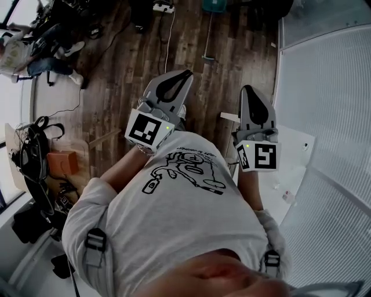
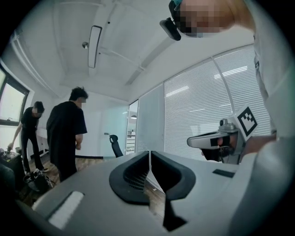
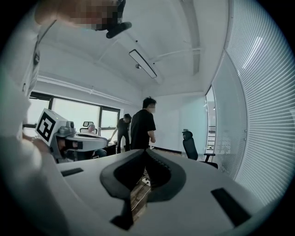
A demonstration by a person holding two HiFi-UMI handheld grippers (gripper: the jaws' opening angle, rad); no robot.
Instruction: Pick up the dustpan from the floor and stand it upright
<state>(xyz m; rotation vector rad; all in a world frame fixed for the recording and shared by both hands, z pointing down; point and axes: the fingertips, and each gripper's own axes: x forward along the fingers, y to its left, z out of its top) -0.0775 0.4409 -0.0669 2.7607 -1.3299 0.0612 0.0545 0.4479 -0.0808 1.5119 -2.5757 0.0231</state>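
Note:
My left gripper [image 1: 184,74] and right gripper [image 1: 248,90] are held level side by side in front of the person's chest, both shut with nothing between the jaws. In the left gripper view the dark fingertips [image 2: 138,168] meet in a thin line, and the right gripper [image 2: 209,139] shows beside them. The right gripper view shows the same closed tips [image 3: 159,168], with the left gripper [image 3: 85,138] at its left. Far ahead on the wood floor lies a long thin handle [image 1: 207,36] leading to a teal part [image 1: 214,4] at the top edge, possibly the dustpan.
A glass wall with blinds [image 1: 336,87] runs along the right. Cables [image 1: 168,35] trail over the floor ahead. An orange box [image 1: 61,162] and bags sit at the left. Two people [image 3: 143,124] stand ahead, near an office chair [image 3: 190,143].

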